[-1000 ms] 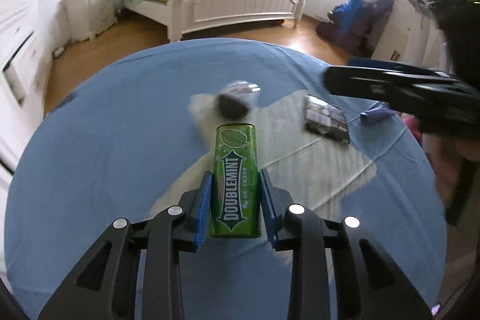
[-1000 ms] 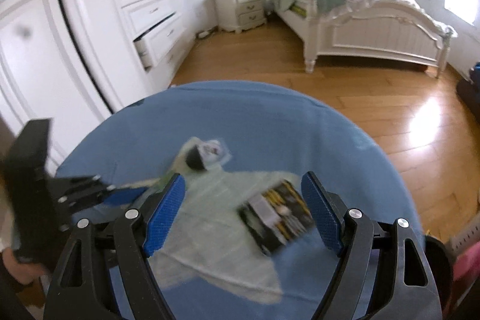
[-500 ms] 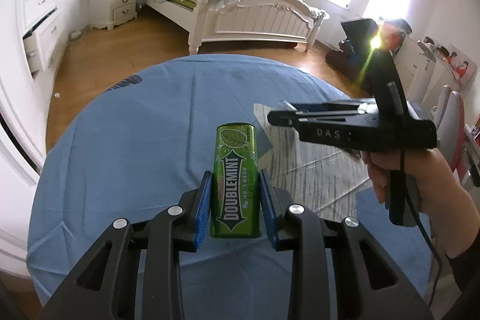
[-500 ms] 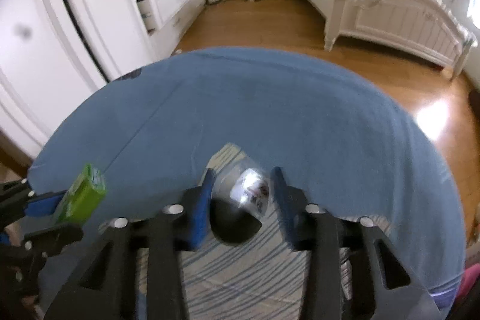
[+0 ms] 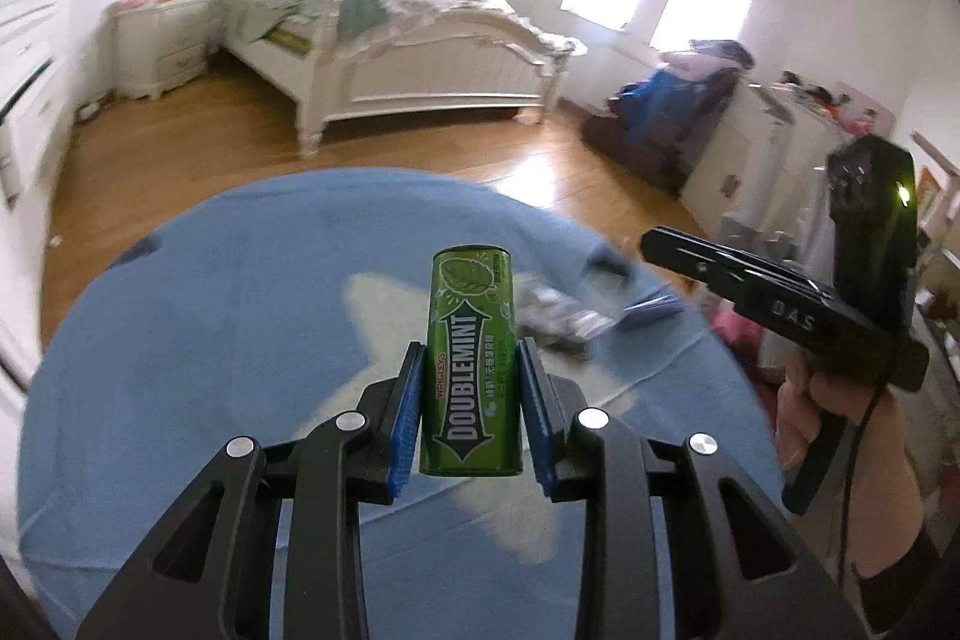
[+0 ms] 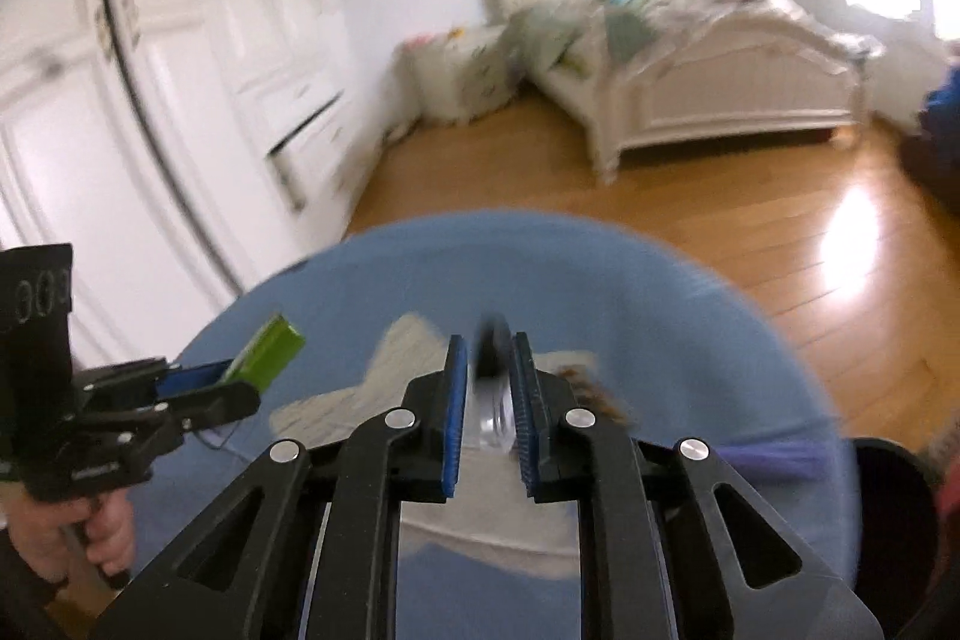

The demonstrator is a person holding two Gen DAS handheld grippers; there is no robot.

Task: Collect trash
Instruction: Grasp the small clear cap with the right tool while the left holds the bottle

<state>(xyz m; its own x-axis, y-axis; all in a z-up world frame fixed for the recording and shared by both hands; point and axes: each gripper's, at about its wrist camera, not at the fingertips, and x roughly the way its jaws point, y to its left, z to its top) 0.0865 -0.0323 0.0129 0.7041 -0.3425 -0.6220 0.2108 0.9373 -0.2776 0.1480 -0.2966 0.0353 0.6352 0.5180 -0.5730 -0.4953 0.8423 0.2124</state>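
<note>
right gripper (image 6: 487,394) — jaws just closed on clear wrapper (image 6: 492,409), lifted off table (image 6: 690,304) | left gripper (image 5: 470,403) — pinching gum tin (image 5: 471,358) | both pieces judged ready for binning

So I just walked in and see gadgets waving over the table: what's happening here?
A person is clearing trash off a blue-clothed round table. The left gripper is shut on a green Doublemint gum container, held upright. The right gripper has just been closing on a small, blurred clear wrapper; other litter lies beyond.
</note>
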